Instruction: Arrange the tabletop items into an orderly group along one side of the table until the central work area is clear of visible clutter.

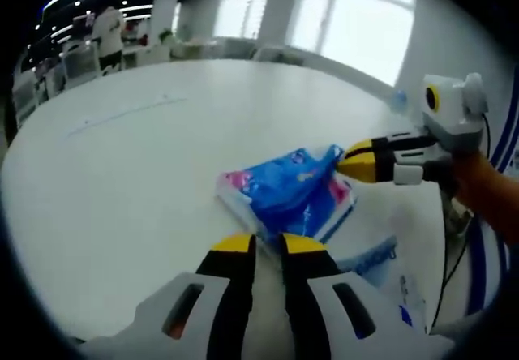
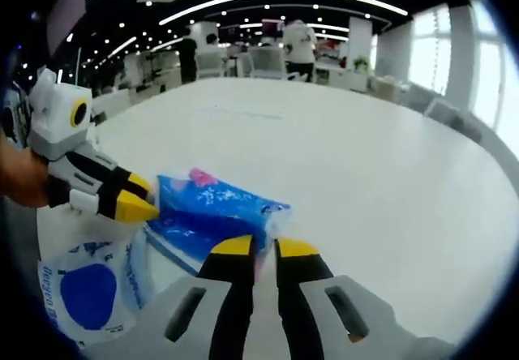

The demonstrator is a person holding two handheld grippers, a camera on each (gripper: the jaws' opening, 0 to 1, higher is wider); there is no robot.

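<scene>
A: Blue plastic with pink patches — that is the soft packet lying on the white table, a little right of centre in the left gripper view. What it holds cannot be told through the wrapper.

B: In the right gripper view the packet sits low and left of centre. Who has hold of it?

A: Both do. The left gripper rises from the bottom of its own view with its yellow-tipped jaws nearly together, pinching the packet's near edge. The right gripper enters from the right side of that frame, jaws closed on the packet's far corner.

B: The right gripper view agrees: the right gripper nips the packet's end at the bottom centre, and the left gripper bites the opposite end from the left.

A: Another container?

B: A white plastic bag with blue print lies flat at lower left, just beside the packet; its contents are not visible. In the left gripper view it lies at lower right.
</scene>
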